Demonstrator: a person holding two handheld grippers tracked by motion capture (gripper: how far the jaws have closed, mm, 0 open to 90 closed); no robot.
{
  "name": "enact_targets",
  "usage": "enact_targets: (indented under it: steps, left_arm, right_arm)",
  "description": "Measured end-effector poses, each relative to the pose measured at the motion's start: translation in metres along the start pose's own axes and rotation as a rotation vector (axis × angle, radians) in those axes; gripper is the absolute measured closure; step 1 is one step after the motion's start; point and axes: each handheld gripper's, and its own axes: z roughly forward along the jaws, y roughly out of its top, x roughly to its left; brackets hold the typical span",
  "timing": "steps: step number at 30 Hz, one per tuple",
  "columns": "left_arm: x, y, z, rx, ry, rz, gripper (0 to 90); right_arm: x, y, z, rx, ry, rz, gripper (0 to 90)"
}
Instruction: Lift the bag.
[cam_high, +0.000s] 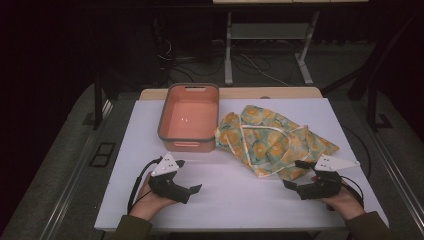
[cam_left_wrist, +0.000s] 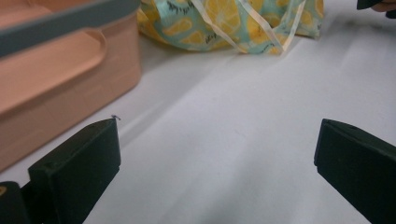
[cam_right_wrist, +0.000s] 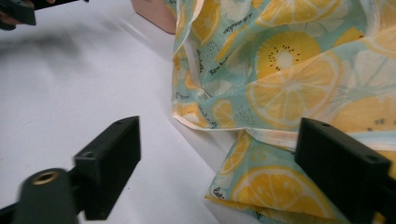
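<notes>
The left gripper sits low over the white table, its fingers spread wide with nothing but bare tabletop between them; ahead of those fingers and off to their left stands the pink bin, grey-rimmed, its near wall just beyond the left fingertip in the left gripper view; farther ahead, past the gap, lies the lemon-print cloth with its pale ribbon looped across it, well apart from the fingertips.

The right gripper rests near the table's front right, held in the person's right hand; its fingers also stand wide and clasp nothing; the lemon-print cloth lies directly ahead of them, crumpled, its near hem running in between the fingertips on the right-hand side of the right gripper view; the right fingertip sits just over or against a fold of the fabric, and whether it touches cannot be told; the left fingertip stands over bare white table, clear of the cloth.

From above, the cloth spreads between the bin and the right gripper, its left edge touching the bin's right wall; the left hand holds its gripper just in front of the bin's near corner, apart from it.
</notes>
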Motion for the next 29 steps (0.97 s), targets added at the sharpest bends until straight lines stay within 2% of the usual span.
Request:
enact_targets:
  steps: [4, 8, 15, 29]
  left_arm:
    - [0.002, -0.007, 0.004, 0.026, -0.019, 0.003, 0.0]
    - [0.005, -0.012, 0.003, 0.020, -0.035, 0.004, 0.0]
    - [0.007, -0.012, 0.002, 0.018, -0.034, -0.003, 0.0]
    - [0.006, -0.010, 0.002, 0.019, -0.038, 0.004, 0.0]
  right_arm:
    - [0.002, -0.003, 0.002, 0.007, 0.006, 0.006, 13.7]
    - [0.005, -0.005, 0.004, 0.022, 0.021, 0.006, 13.7]
    - [0.007, -0.006, 0.007, 0.041, 0.023, -0.016, 13.7]
    - [0.007, -0.005, 0.006, 0.042, 0.020, -0.018, 13.7]
